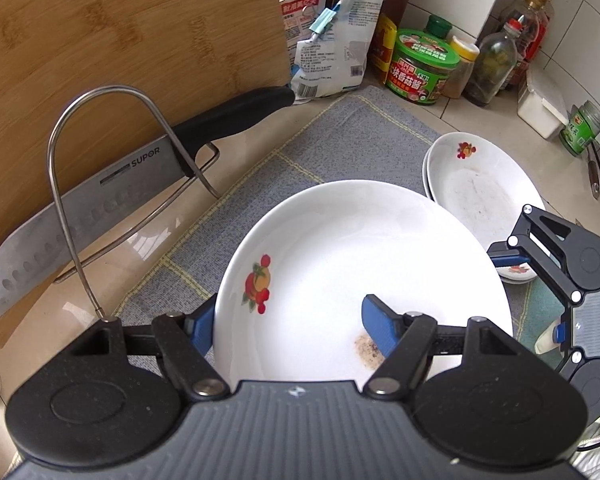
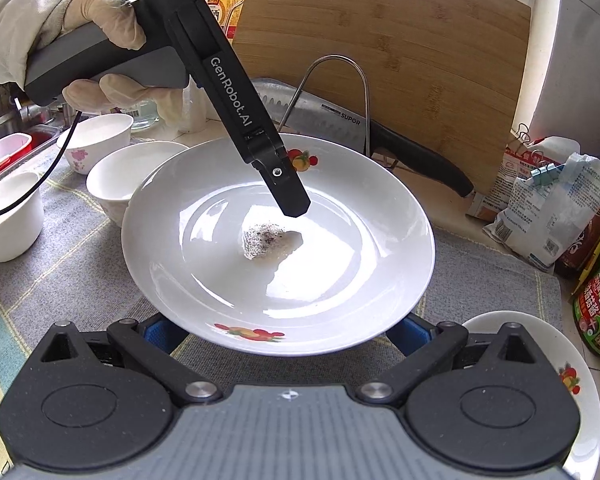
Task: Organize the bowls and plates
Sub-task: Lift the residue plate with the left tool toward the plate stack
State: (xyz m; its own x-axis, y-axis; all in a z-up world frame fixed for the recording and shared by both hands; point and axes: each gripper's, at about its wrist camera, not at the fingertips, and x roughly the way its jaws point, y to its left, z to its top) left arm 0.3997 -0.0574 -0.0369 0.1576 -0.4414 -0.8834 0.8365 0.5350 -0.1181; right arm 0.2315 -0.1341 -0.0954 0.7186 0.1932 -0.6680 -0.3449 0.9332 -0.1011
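Observation:
A white plate [image 1: 340, 248] with fruit decals and a dark speckled smear [image 2: 268, 240] at its centre appears raised above the grey mat [image 2: 80, 280]. My left gripper [image 1: 288, 308] is shut on the plate. One blue finger [image 1: 380, 328] lies on its inner face and the other [image 1: 202, 324] sits under the rim. In the right wrist view its upper finger [image 2: 292, 200] reaches over the plate's middle. My right gripper [image 2: 286, 332] is at the plate's near rim, jaws wide apart, both blue fingertips hidden beneath the rim.
Two stacked plates [image 1: 480, 192] sit on the mat to the right. Three white bowls [image 2: 116, 176] stand at the left. A cleaver [image 1: 100, 200] in a wire rack [image 1: 60, 184] leans on a bamboo board [image 1: 120, 40]. Jars and bags [image 1: 420, 64] line the tiled wall.

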